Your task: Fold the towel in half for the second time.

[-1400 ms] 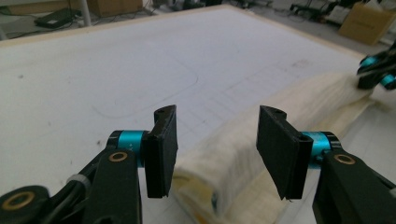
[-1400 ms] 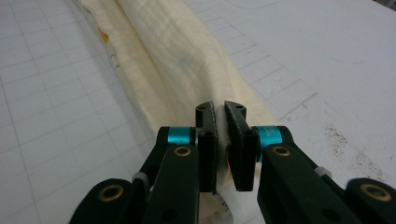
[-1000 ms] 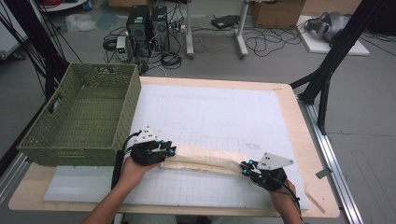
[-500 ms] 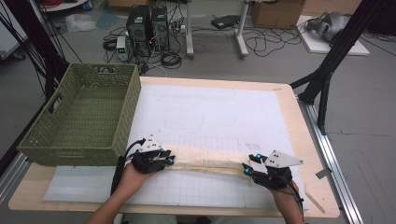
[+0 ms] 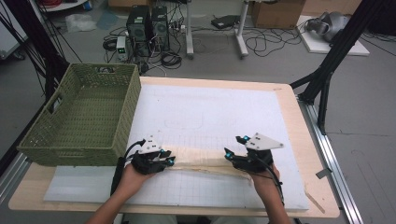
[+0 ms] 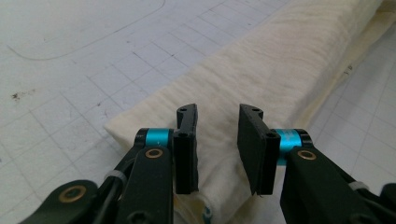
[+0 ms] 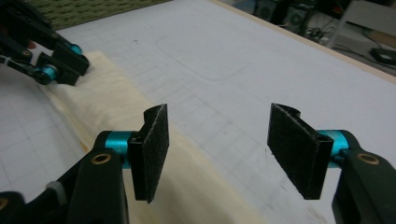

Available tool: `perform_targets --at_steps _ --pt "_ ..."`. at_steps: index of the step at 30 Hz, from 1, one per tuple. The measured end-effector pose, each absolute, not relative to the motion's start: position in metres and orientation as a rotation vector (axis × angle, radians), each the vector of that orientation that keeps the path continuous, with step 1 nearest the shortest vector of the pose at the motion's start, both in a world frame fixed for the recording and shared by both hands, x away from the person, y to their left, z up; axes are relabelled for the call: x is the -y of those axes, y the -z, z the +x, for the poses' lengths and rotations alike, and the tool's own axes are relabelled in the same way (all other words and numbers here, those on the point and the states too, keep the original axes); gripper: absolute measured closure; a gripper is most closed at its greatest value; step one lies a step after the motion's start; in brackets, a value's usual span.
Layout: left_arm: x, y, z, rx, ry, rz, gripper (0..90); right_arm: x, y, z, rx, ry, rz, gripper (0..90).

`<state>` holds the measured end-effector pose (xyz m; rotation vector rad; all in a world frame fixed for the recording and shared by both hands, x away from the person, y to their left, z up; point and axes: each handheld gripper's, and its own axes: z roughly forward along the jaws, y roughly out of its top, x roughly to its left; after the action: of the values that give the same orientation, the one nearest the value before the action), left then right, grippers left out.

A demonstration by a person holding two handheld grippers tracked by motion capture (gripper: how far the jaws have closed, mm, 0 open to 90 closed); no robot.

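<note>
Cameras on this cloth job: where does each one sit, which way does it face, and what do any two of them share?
High view: fixed above the person's side, looking forward and down on the table; forearms, left gripper and right gripper enter from below.
Left gripper view: rides the left gripper, looking along its open jaws over the folded cream cloth.
Right gripper view: rides the right gripper, jaws open, facing the green basket.
Shared: the right gripper view and the high view both show the left gripper at the cloth's end.
</note>
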<state>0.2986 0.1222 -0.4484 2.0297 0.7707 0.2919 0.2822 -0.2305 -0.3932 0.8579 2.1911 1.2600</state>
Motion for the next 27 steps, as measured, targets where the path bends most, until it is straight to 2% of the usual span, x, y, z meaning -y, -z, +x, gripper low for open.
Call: perform_targets --at_steps 6,12,17,27 --pt "-0.123 0.449 0.298 -0.774 -0.285 2.024 67.6 0.204 0.414 0.292 -2.331 -1.262 0.829 49.9" --pt "-0.123 0.449 0.299 -0.777 -0.284 2.020 67.3 0.187 0.433 0.288 -2.475 -1.225 0.771 53.7" --pt "-0.123 0.449 0.299 -0.782 -0.287 2.023 69.0 0.193 0.444 0.283 -2.515 -1.191 0.790 57.4" --pt "-0.123 0.449 0.299 -0.788 -0.285 2.030 70.3 0.221 0.441 0.274 -2.468 -1.216 0.866 58.3"
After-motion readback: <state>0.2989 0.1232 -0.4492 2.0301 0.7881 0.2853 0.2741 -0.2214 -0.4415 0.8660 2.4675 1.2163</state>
